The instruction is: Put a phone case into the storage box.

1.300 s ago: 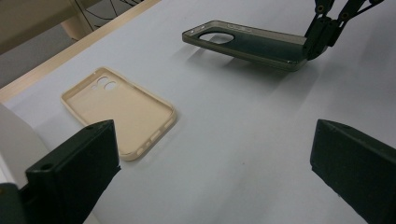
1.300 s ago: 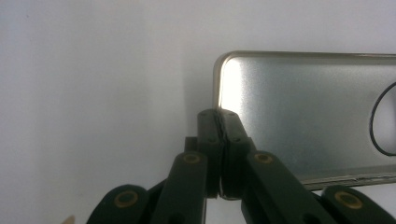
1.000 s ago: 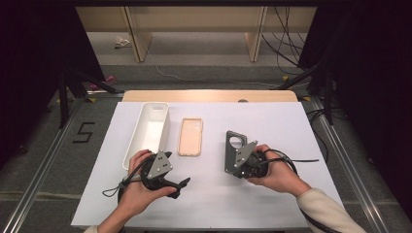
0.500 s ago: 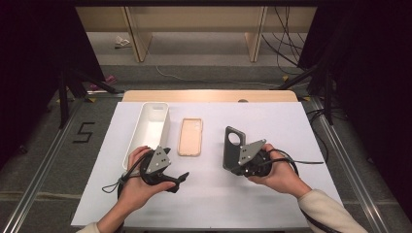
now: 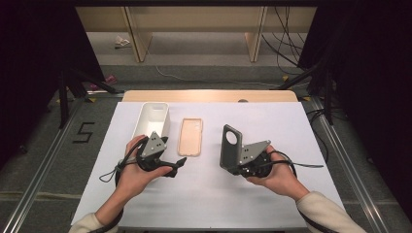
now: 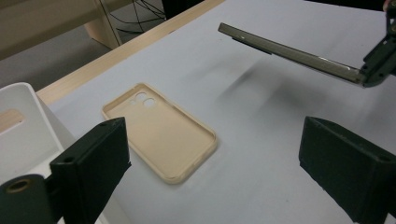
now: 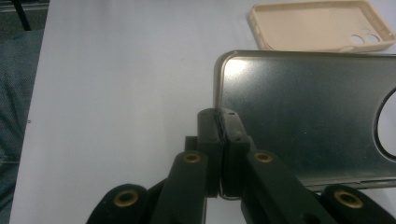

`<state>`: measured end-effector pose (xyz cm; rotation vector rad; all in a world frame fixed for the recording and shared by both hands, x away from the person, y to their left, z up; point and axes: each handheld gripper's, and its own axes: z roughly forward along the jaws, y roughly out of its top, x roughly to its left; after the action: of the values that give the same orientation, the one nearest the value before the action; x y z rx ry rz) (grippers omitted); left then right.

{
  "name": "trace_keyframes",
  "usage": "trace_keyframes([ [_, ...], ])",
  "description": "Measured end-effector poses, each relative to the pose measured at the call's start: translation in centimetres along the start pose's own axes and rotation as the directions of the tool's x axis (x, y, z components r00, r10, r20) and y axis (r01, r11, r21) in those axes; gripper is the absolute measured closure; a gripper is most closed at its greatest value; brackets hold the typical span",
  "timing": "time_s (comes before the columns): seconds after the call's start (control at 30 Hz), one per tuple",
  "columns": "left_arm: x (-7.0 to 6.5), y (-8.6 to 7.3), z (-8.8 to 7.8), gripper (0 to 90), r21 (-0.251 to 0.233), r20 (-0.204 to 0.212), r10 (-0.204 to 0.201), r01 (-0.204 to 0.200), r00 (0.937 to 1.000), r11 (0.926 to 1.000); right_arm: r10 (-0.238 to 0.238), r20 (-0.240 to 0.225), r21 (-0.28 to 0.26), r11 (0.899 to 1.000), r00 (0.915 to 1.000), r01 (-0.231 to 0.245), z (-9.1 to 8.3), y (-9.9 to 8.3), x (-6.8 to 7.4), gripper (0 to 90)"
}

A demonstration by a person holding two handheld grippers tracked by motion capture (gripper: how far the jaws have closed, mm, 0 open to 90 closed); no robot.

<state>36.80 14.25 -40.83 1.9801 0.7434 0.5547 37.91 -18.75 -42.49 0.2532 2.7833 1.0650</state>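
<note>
A beige phone case lies hollow side up on the white table, right of a white bin. My left gripper hovers just short of the case's near end, jaws wide apart. They have just been closing a little and nothing is between them. In the left gripper view the case lies ahead of that gripper. My right gripper is shut on the edge of a dark grey phone, held on edge above the table. The right gripper view shows the gripper clamped on the phone's back.
The white bin's wall stands close on the left of my left gripper. A wooden strip runs along the table's far edge. Black stands and cables line the floor at both sides. Bare white table lies right of the phone.
My left hand has lifted and moved away from the person, toward the near end of the case. The right gripper with the phone has stayed in place.
</note>
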Motion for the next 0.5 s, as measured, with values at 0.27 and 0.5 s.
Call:
trace_keyframes([
  [0.27,0.7,0.6,1.2,8.3,0.0,-0.009,-0.008,0.008,0.9999,1.0,-0.005,0.009,-0.03,1.0,1.0,0.005,-0.2,0.2,0.0,89.6],
  [0.5,0.9,1.1,1.7,8.6,-0.004,-0.01,-0.019,0.019,0.9998,0.9998,0.004,0.008,-0.047,0.999,1.0,-0.003,-0.2,0.3,0.0,89.6],
])
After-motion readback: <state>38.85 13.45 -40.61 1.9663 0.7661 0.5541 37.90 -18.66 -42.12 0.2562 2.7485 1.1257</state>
